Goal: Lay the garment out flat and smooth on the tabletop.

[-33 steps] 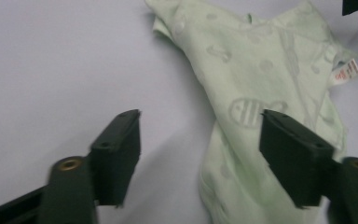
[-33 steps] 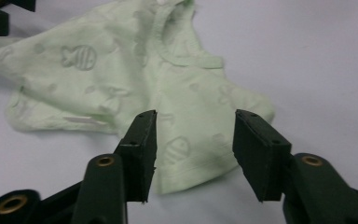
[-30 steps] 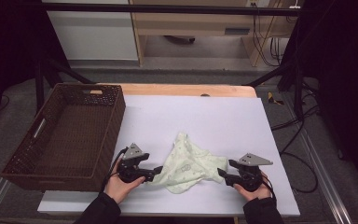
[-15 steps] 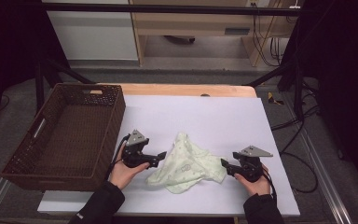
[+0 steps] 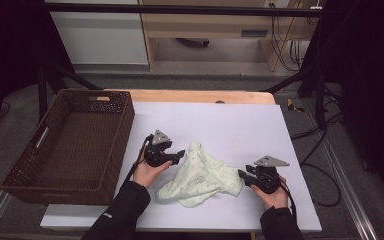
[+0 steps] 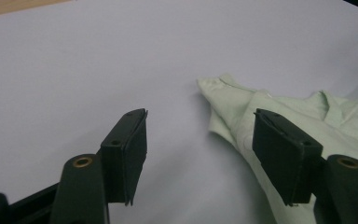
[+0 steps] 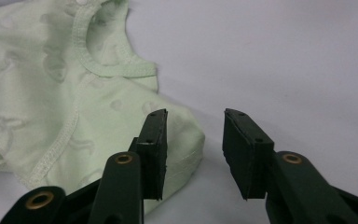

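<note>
The person's two sleeves come in at the near edge of the counter [image 5: 210, 120], each hand carrying tongs. The right tongs [image 5: 242, 174] sit low over the white top near its front, pointing across at the end of a pale green garment [image 5: 200, 177]. In the right gripper view the right tongs [image 7: 193, 140] stand at a moderate gap; their jaws have just been closing. A rounded fold of the garment [image 7: 74, 93] lies under and beside one jaw, and the gap itself looks mostly onto bare counter, so the pads press on nothing.

The garment lies crumpled between the two tongs, flat on the counter and a little nearer its front than its middle. Its long axis runs on a slant, from a near end by the person's left forearm to a far, narrow corner. A second lobe stretches sideways to the right tongs. A stitched neckline or armhole edge shows in the right gripper view.

Farther off, the left tongs [image 5: 179, 156] are held beside that far narrow corner. In the left gripper view the left tongs [image 6: 200, 140] are apart; their jaws have just been closing. The corner of the garment [image 6: 242, 107] points into the space ahead of them, one jaw hanging over the cloth, the other over bare counter. No cloth is pinched.

Beyond and to the left stands a brown wicker basket [image 5: 122, 117], at the counter's left edge.
</note>
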`<state>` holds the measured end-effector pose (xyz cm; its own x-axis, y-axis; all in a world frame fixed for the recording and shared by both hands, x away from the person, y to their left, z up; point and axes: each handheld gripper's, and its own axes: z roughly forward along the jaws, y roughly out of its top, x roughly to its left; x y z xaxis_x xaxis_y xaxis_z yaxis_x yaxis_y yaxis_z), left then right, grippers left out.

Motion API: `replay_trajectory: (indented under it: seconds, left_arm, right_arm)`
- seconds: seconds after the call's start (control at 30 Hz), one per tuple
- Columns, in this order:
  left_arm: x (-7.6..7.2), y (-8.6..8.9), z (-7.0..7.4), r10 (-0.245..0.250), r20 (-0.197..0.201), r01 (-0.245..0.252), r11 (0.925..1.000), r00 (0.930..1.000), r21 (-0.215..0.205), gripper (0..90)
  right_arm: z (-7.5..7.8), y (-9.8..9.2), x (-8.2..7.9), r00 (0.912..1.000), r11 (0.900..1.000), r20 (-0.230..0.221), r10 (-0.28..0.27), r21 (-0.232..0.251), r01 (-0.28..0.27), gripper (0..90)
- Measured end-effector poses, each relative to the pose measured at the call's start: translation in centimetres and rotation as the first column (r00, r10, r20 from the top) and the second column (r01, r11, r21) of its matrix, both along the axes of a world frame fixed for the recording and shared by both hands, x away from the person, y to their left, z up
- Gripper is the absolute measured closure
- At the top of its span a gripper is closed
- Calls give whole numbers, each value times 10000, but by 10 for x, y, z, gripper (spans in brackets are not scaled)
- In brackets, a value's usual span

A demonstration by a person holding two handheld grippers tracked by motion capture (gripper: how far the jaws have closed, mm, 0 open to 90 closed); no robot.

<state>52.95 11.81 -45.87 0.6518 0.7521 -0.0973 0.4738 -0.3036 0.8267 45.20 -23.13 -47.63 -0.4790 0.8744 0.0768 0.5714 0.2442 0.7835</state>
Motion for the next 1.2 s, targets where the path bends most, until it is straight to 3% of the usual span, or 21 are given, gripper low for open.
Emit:
replay_trajectory:
  seconds: [0.2,0.3,0.5,0.67,0.77,0.9,1.2]
  left_arm:
    - [11,-10,-7,-273,-323,283,9991,9991,307,426]
    - [13,-16,-9,-363,-182,376,9966,9992,734,480]
    - [17,-26,-16,-335,-268,358,9953,9991,903,544]
    - [22,-30,-19,-340,-208,355,9965,9992,751,601]
    - [23,-34,-22,-351,-207,370,9942,9992,1008,636]
    - [24,-35,-25,-412,-239,434,9940,9989,1006,689]
    - [25,-33,-26,-350,-502,389,9960,9981,805,775]
  right_arm:
    - [-1,2,0,9998,9998,-96,166,-59,-167,647]
    - [-1,3,0,9998,9998,-117,184,-34,-184,652]
    - [-2,5,0,9995,9994,-133,291,-157,-293,672]
    - [-2,5,0,9994,9994,-126,313,-161,-315,682]
    - [-2,5,0,9994,9993,-131,316,-187,-318,687]
    - [-2,5,0,9994,9993,-117,332,-149,-334,694]
    - [-1,5,0,9993,9992,-135,352,-190,-354,716]
